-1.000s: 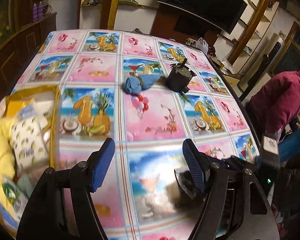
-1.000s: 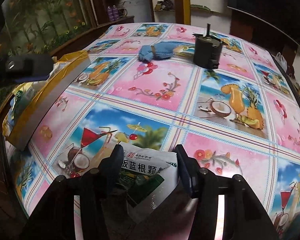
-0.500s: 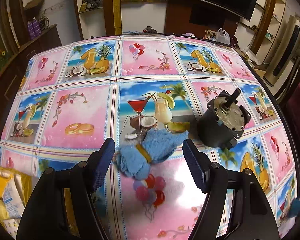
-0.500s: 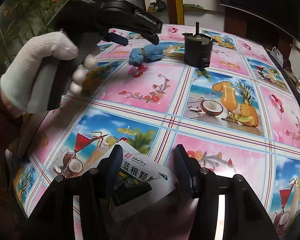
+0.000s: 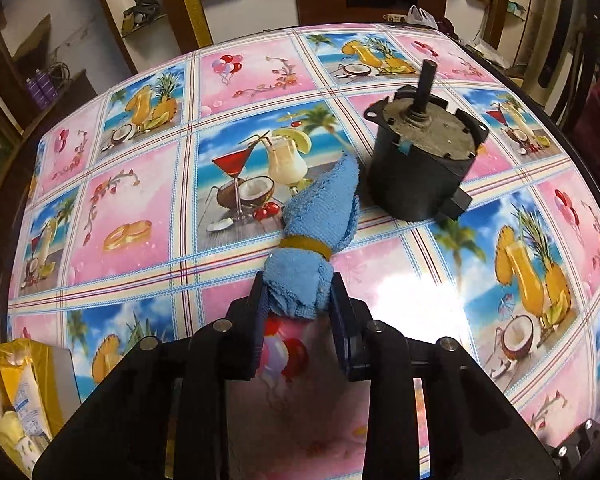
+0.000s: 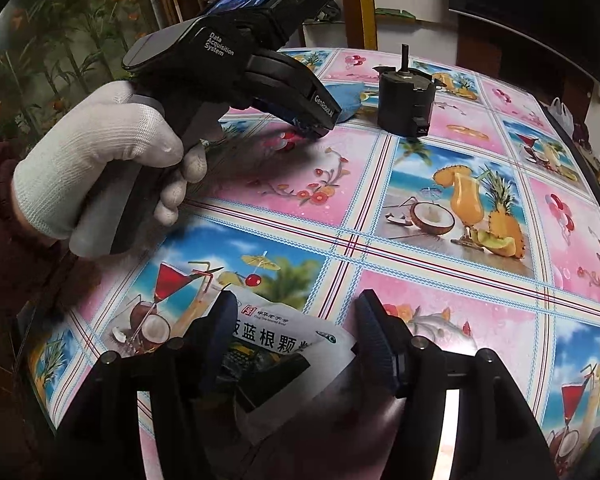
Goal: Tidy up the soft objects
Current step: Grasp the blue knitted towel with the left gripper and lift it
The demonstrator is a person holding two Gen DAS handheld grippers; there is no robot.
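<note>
A blue towel (image 5: pixel 320 216) rolled up and bound with a yellow band lies on the printed tablecloth (image 5: pixel 140 208). My left gripper (image 5: pixel 298 292) is shut on its near end. In the right wrist view the same left gripper (image 6: pixel 312 128) points down at the towel (image 6: pixel 346 98), held by a white-gloved hand (image 6: pixel 100 160). My right gripper (image 6: pixel 296 316) sits low over a white sachet (image 6: pixel 284 344) with dark printed characters. Its jaws are opening, the sachet lies between them, and the right pad stands apart from it.
A black motor with an upright shaft (image 5: pixel 424 164) stands just right of the towel, also seen as the motor (image 6: pixel 404 100) at the back. A yellow-rimmed box of packets (image 5: pixel 16 392) sits at the table's lower left. Shelves and a dark screen line the walls behind.
My left gripper swung from the box side to the blue towel, dropped lower and shut on its end. My right gripper stayed put and its jaws spread wider around the sachet.
</note>
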